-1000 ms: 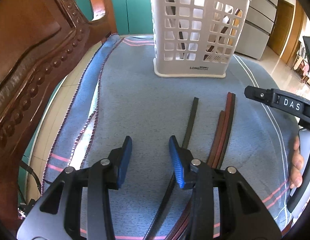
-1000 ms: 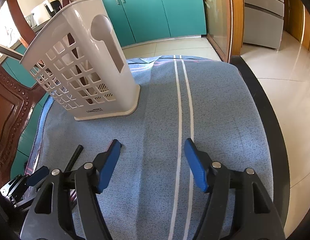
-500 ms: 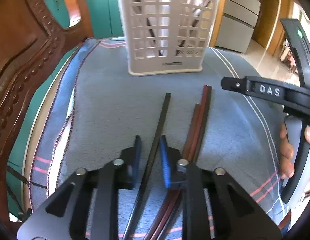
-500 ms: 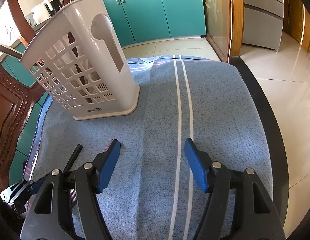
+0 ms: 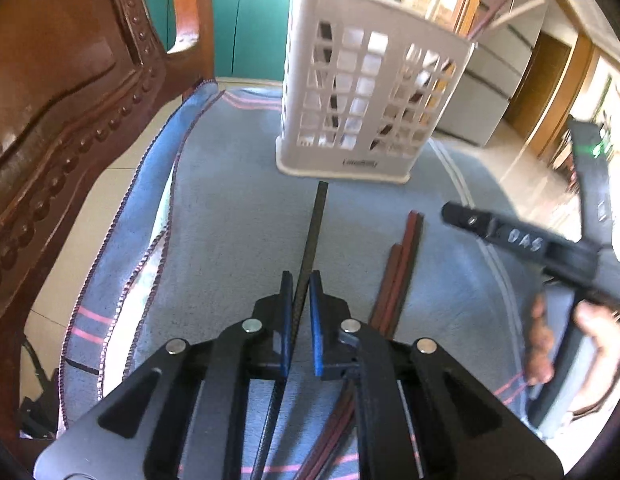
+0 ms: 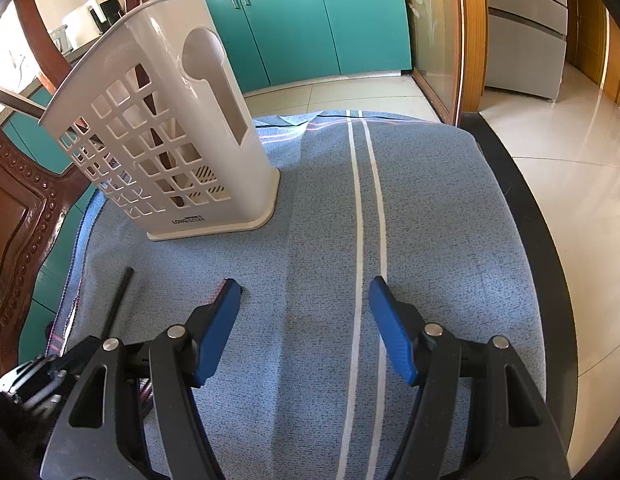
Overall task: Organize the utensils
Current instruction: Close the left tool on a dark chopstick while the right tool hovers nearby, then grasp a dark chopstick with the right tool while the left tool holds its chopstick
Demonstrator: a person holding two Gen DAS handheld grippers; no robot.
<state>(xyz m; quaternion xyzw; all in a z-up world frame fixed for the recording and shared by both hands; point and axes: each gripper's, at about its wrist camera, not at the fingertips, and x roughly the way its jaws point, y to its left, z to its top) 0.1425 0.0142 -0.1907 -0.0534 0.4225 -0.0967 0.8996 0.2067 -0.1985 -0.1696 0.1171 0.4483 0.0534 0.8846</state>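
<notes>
My left gripper [image 5: 299, 286] is shut on a black chopstick [image 5: 314, 224] whose tip points at the white utensil basket [image 5: 366, 92]. Brown chopsticks [image 5: 402, 264] lie on the blue cloth just to its right. The basket holds several utensils. My right gripper [image 6: 304, 292] is open and empty over the cloth, right of the basket [image 6: 158, 140]. The black chopstick [image 6: 118, 300] shows at its lower left, and a brown chopstick tip [image 6: 216, 294] peeks out behind its left finger.
A blue striped cloth [image 6: 430, 208] covers the table. A carved wooden chair back [image 5: 62, 120] stands at the left. The black table edge [image 6: 550, 248] runs along the right. Teal cabinets [image 6: 310, 20] are behind.
My left gripper has closed on the black chopstick and lifted its front end toward the basket. The right gripper has stayed still and open.
</notes>
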